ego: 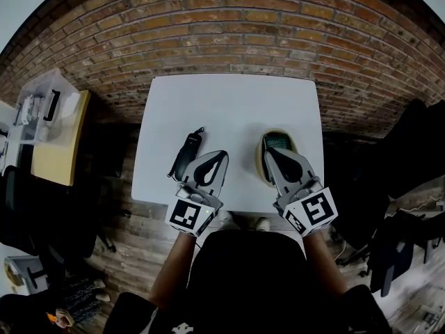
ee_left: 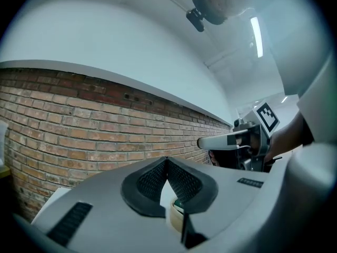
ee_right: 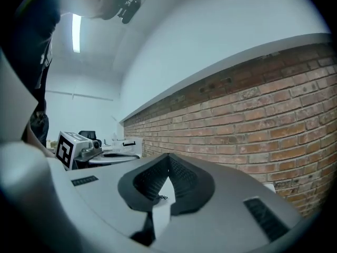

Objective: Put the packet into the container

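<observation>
A beige oval container (ego: 259, 162) sits on the white table (ego: 229, 103) at the right front. A dark green packet (ego: 277, 142) lies inside it. My right gripper (ego: 268, 151) hovers over the container's near side, its jaws shut with nothing between them (ee_right: 168, 158). My left gripper (ego: 222, 154) is shut and empty (ee_left: 167, 160), between the container and a black pouch (ego: 186, 153). In the left gripper view the container's rim (ee_left: 176, 218) shows under the jaws, and the right gripper (ee_left: 200, 142) shows at the right.
The black pouch with a short cord (ego: 200, 129) lies left of the left gripper. A brick wall (ego: 229, 26) runs behind the table. A wooden desk (ego: 59, 145) holding a clear box (ego: 42, 103) stands to the left, and dark chairs (ego: 407, 158) to the right.
</observation>
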The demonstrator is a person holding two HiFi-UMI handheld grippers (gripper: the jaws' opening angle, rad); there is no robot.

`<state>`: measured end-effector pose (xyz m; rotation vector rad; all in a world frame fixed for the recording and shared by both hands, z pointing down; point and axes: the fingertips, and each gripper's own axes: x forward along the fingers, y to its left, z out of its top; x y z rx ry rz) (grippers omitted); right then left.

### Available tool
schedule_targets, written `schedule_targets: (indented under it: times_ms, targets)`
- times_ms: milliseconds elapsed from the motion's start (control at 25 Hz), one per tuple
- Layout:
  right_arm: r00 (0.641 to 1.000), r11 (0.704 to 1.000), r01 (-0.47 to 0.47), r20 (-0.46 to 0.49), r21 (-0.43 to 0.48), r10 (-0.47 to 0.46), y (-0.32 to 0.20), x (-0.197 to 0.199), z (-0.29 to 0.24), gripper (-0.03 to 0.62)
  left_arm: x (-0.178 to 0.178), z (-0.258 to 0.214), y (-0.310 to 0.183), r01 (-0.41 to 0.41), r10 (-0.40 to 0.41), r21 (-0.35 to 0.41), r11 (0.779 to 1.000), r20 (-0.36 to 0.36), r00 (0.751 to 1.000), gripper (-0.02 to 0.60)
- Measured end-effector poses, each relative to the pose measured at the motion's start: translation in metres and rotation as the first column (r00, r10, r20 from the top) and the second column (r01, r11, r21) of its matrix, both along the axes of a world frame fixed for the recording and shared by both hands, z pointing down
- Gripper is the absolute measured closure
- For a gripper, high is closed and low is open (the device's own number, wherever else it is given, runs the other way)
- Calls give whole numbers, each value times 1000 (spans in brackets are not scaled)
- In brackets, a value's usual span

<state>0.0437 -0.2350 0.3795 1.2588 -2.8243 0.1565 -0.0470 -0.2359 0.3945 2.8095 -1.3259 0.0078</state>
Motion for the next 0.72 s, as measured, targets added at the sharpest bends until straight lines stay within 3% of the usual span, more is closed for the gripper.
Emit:
schedule_targets:
  times_ms: [720]
  targets:
    - [1000, 999, 20, 19, 45, -21, 5, -8, -10, 589, 6, -13, -1, 13, -13, 30, 999, -13, 1000, 575]
